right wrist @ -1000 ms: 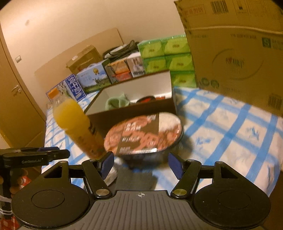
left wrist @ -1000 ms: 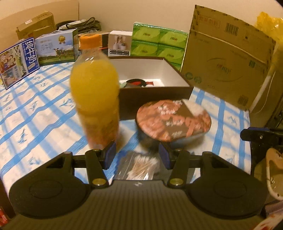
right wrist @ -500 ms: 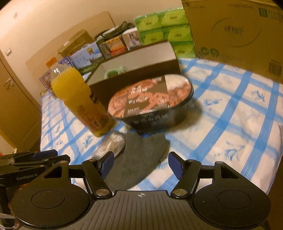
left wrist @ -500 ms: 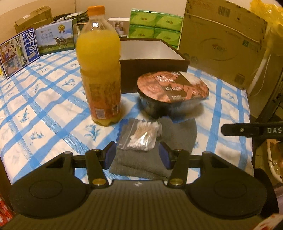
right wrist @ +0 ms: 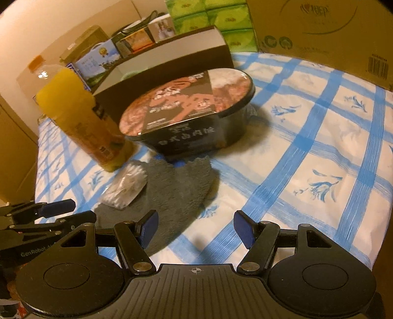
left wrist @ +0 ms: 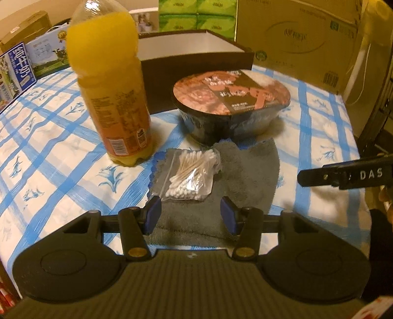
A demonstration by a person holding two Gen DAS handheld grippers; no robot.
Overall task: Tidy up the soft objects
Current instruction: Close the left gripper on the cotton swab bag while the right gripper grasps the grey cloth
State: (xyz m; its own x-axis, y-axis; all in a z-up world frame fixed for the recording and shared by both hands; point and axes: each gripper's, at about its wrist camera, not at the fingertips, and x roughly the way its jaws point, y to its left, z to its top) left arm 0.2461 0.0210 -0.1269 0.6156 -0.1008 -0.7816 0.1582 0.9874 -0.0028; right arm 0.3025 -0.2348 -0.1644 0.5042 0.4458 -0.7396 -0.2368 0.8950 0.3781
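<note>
A grey cloth [left wrist: 245, 176] lies flat on the blue-checked tablecloth, with a clear bag of cotton swabs [left wrist: 190, 175] resting on its left part. My left gripper [left wrist: 191, 215] hovers open just above the cloth's near edge, the swab bag right in front of its left pad; nothing sits between the pads. In the right wrist view the same grey cloth [right wrist: 176, 186] and bag of cotton swabs [right wrist: 125, 187] lie ahead and to the left of my right gripper [right wrist: 195, 229], which is open and empty over the tablecloth. An open dark box [left wrist: 196, 59] stands behind.
A tall orange juice bottle [left wrist: 110, 95] stands left of the cloth. A sealed instant noodle bowl [left wrist: 231, 103] sits on the cloth's far edge. Green tissue packs [right wrist: 221, 19], milk cartons [left wrist: 17, 71] and a big cardboard box [left wrist: 294, 41] line the back. The table edge [right wrist: 378, 245] runs right.
Both grippers have come down toward the table; the cloth and swab bag have come into full view and look larger and closer. Neither gripper's opening has changed.
</note>
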